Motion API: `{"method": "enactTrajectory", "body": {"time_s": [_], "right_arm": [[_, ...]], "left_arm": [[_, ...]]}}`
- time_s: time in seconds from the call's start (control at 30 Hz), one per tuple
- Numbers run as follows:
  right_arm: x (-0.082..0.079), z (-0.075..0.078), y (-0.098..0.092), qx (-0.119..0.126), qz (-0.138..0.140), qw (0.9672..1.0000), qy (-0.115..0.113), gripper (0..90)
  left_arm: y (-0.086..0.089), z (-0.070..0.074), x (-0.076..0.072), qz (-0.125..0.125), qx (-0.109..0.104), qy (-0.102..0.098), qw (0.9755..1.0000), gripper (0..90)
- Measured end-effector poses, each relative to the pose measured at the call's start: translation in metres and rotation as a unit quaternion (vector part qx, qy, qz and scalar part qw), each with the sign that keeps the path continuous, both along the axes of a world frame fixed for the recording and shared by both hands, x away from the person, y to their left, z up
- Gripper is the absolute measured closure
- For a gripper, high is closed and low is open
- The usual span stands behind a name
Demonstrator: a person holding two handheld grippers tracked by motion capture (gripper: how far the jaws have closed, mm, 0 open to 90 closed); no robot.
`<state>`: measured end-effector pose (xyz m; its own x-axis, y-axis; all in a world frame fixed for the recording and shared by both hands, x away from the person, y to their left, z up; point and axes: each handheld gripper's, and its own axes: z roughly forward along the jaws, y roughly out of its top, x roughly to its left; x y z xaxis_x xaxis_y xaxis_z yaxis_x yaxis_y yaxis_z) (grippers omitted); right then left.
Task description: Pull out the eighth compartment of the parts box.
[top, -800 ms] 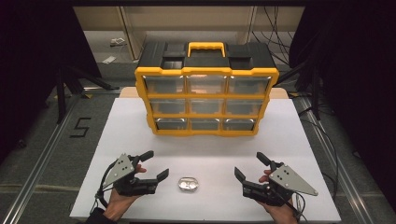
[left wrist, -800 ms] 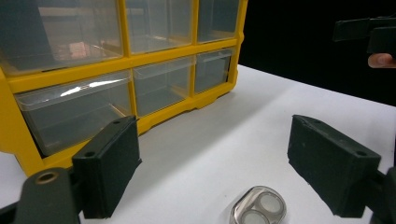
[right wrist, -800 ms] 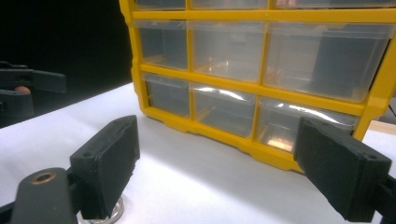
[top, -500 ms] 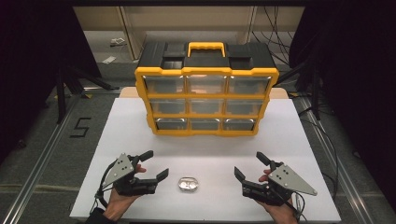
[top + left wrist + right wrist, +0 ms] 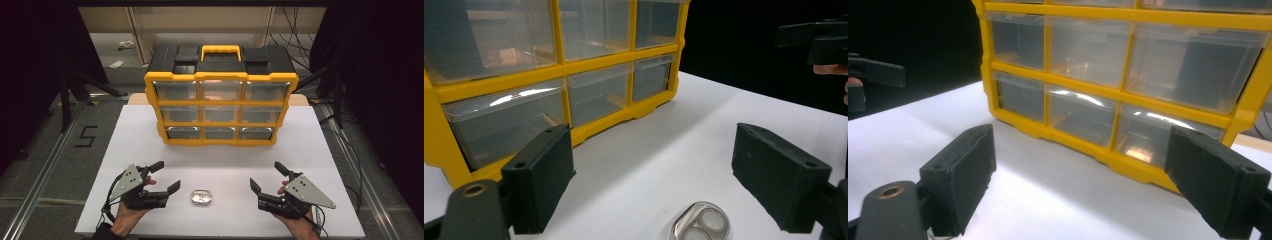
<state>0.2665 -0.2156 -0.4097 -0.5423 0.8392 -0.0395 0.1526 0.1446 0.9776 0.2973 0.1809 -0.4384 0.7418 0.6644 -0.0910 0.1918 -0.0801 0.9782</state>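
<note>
A yellow and black organiser [image 5: 220,97] with clear drawers stands upright at the back middle of the white table [image 5: 320,150]; its drawers [image 5: 599,92] [image 5: 1083,115] are pushed in. A small shiny metal piece [image 5: 201,197] [image 5: 699,227] lies near the front edge, between the two hands. My left gripper [image 5: 165,177] [image 5: 654,185] rests at the front left, open, with nothing between its jaws; the metal piece lies just right of it. At the front right my right gripper [image 5: 267,176] [image 5: 1078,185] also stands open and empty, facing the organiser.
Dark curtains flank the table on both sides. A grey floor with a taped mark [image 5: 86,136] lies to the left, and cables [image 5: 350,145] run along the right edge. Bare white surface spreads between the organiser and the hands.
</note>
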Motion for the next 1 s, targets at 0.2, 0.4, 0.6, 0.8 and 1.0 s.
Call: {"method": "enactTrajectory", "body": {"time_s": [0.2,0.4,0.6,0.8,1.0], "right_arm": [[0.005,0.002,0.005,-0.019,0.002,0.9998,-0.011,14.1],[0.012,0.004,0.012,-0.055,0.004,0.9981,-0.029,15.0],[0.021,0.004,0.02,-0.09,0.004,0.9948,-0.047,15.8],[0.032,0.006,0.03,-0.134,-0.004,0.988,-0.077,16.5],[0.044,0.005,0.037,-0.16,-0.009,0.9831,-0.087,17.6]], "left_arm": [[-0.001,0.0,0.0,-0.002,0.004,0.001,1.0,17.0],[-0.001,-0.001,0.001,-0.004,0.005,0.001,1.0,17.0],[-0.002,-0.001,0.001,-0.006,0.006,0.003,1.0,17.0],[-0.002,-0.001,0.001,-0.007,0.005,0.003,1.0,17.2],[-0.003,-0.002,0.002,-0.01,0.008,0.003,0.9999,17.2]]}}
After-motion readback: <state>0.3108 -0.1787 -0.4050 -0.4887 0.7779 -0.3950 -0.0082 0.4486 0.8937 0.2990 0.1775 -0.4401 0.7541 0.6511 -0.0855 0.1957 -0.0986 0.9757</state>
